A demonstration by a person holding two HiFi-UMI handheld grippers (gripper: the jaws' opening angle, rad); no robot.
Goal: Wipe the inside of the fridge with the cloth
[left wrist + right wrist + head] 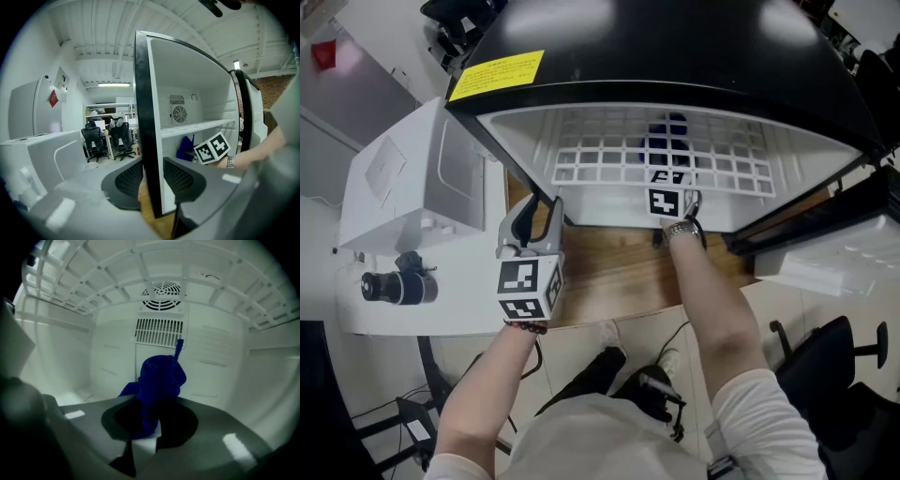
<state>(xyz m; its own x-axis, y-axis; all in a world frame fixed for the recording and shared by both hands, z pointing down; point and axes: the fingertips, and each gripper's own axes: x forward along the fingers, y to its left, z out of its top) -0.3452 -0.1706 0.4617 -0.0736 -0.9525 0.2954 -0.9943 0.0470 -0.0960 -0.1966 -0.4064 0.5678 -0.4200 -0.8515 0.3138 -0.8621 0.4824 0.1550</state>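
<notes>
We look down on the black fridge, which fills the head view from 10 to 2 o'clock, its door open and its white inside facing us. It stands on a wooden table at the centre of the view. A white box sits at 9 o'clock, just beside the fridge. A white wire shelf spans the inside of the fridge at 12 o'clock. The left gripper is at the fridge's front left corner, at 9 o'clock from the centre. In its own view its jaws are closed on the side wall, one pad against the black outer face and the other against the white inner face. The right gripper reaches into the fridge below the shelf, with its marker cube just at the opening. Its jaws are clamped on the blue cloth. The cloth stands bunched up ahead of the jaws, in front of the back wall and at 6 o'clock from the round vent; we cannot tell whether it touches that wall. From above, we see the cloth through the shelf at 12 o'clock. A yellow label lies on the fridge top at 11 o'clock.
</notes>
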